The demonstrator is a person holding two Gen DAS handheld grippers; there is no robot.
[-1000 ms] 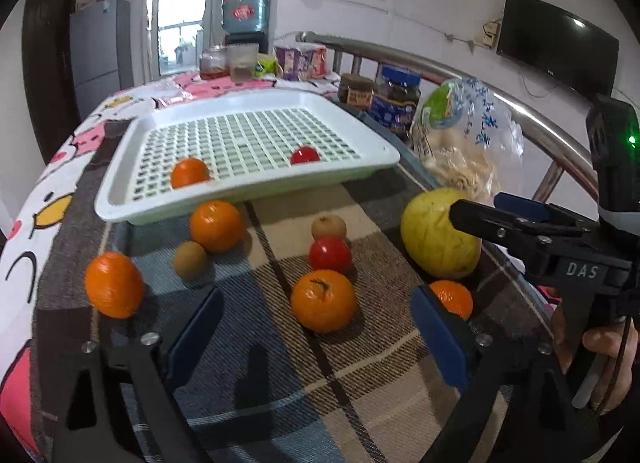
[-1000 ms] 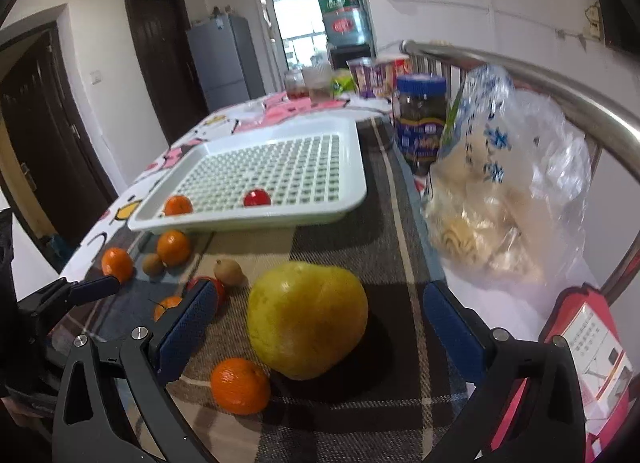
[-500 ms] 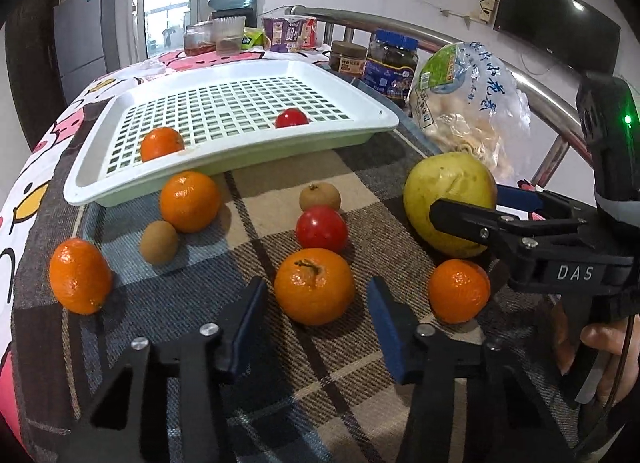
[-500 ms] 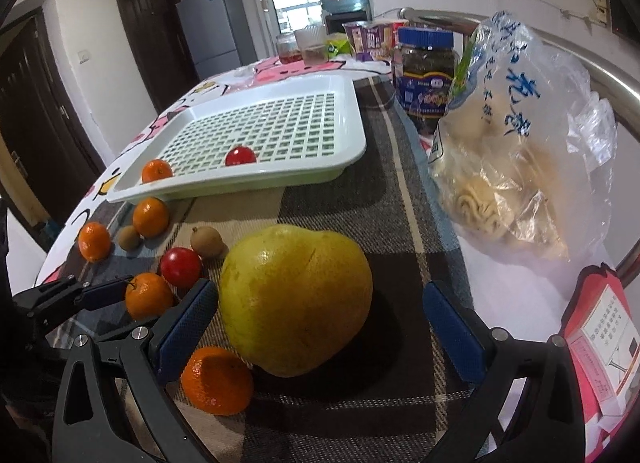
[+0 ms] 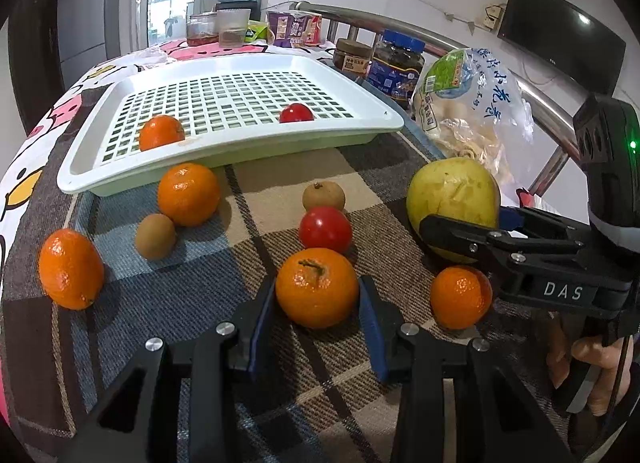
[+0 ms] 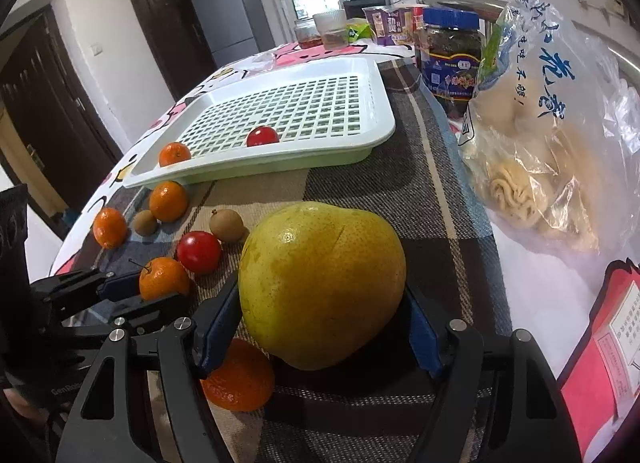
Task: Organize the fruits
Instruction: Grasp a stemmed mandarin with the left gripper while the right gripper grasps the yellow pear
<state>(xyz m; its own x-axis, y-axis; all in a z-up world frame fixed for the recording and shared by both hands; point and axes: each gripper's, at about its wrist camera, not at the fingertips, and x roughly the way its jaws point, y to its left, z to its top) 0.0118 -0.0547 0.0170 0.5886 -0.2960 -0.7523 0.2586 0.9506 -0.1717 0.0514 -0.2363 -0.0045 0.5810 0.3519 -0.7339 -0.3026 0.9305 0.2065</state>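
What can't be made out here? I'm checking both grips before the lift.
- Left wrist view: right tool's far pad, behind the pomelo.
- Right wrist view: small orange partly under the tool finger.
- Both views: jar label text too small.

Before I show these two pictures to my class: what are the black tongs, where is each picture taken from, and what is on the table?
No robot here: a person holds a two-finger gripper in each hand, with a camera on each looking along its fingers.

The left camera shows the left gripper, its jaws closing around an orange. The other gripper and a hand show at its right edge.

The right camera shows the right gripper, jaws closing around a big pomelo.

On the checked cloth lie more oranges, a red tomato and small brown fruits. A white tray already holds an orange and a tomato. Jars and a bag of buns stand beside it.
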